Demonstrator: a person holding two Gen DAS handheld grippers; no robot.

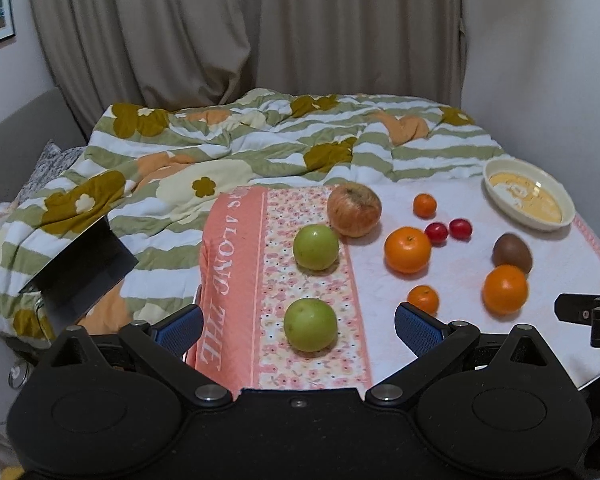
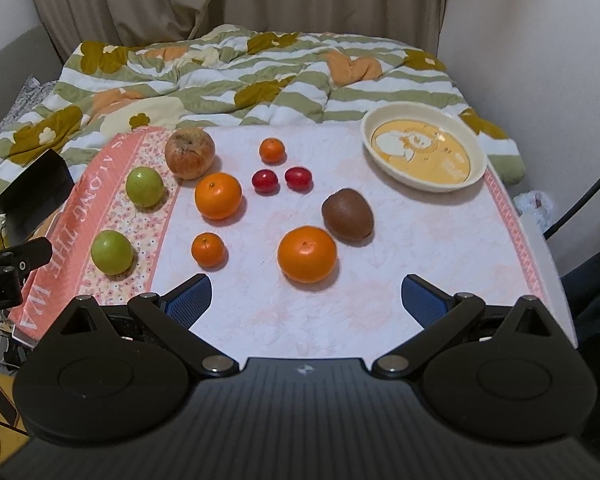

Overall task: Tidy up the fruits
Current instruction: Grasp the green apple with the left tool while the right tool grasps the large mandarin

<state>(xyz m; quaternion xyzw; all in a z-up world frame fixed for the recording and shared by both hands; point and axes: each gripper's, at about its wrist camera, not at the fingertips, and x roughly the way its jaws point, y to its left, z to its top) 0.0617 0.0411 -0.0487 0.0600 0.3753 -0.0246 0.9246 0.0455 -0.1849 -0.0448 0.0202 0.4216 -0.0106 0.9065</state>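
Both my jaws spread wide, empty: left gripper [image 1: 299, 330] hangs over the near green apple [image 1: 310, 325], right gripper [image 2: 306, 300] just short of the big near orange [image 2: 307, 254]. Landmark: cream dish [image 2: 423, 146] at the counter's far right corner. Kiwi [image 2: 348, 214] lies nearest the dish; two red cherry tomatoes [image 2: 281, 179] farther left; wrinkled apple [image 2: 189, 153] far left of it.
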